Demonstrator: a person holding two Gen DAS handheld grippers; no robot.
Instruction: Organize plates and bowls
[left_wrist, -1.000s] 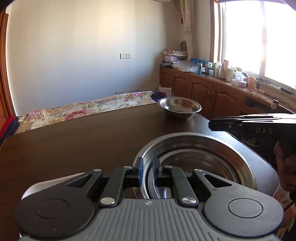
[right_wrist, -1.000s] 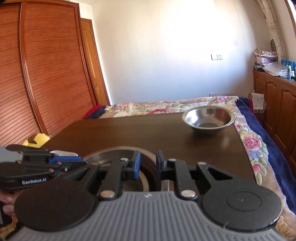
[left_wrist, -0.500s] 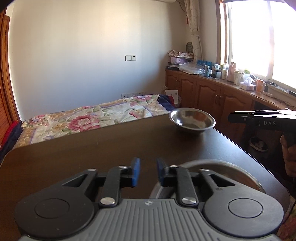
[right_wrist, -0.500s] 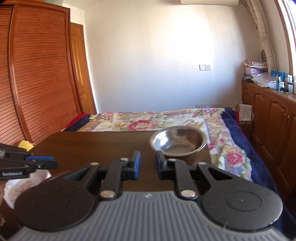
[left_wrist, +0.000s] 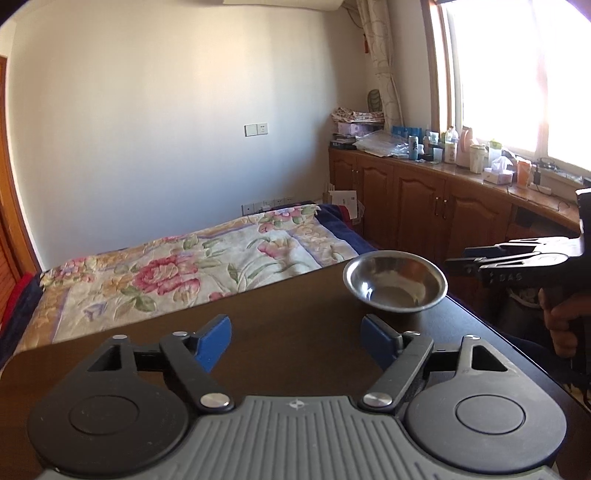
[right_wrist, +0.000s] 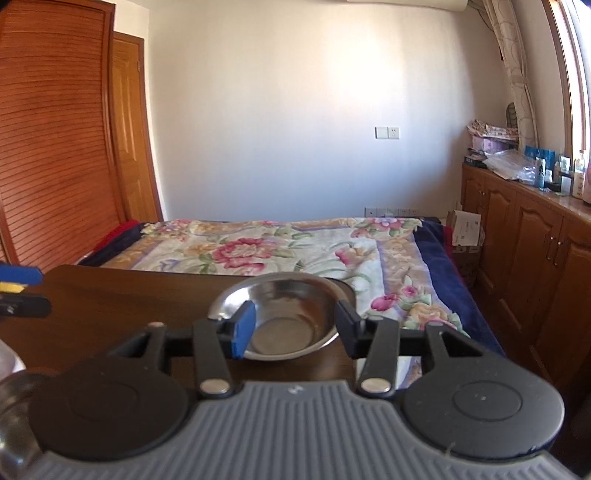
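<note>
A small steel bowl (left_wrist: 395, 286) sits on the dark wooden table (left_wrist: 280, 332) near its far right edge. In the right wrist view the bowl (right_wrist: 284, 317) lies just beyond my open right gripper (right_wrist: 291, 326), between its spread fingers. My left gripper (left_wrist: 295, 341) is open and empty above the bare table, left of and short of the bowl. The right gripper also shows from the side in the left wrist view (left_wrist: 480, 262). A steel rim of the larger stacked bowls (right_wrist: 14, 413) shows at the right wrist view's lower left.
A bed with a floral cover (left_wrist: 184, 266) lies beyond the table's far edge. Wooden cabinets with bottles (left_wrist: 443, 192) run along the right wall under the window. A slatted wooden wardrobe (right_wrist: 48, 147) stands at the left.
Both grippers opened from nearly shut to wide. Both moved forward over the table; the large stacked bowls dropped out of the left wrist view. The right gripper closed in on the small bowl.
</note>
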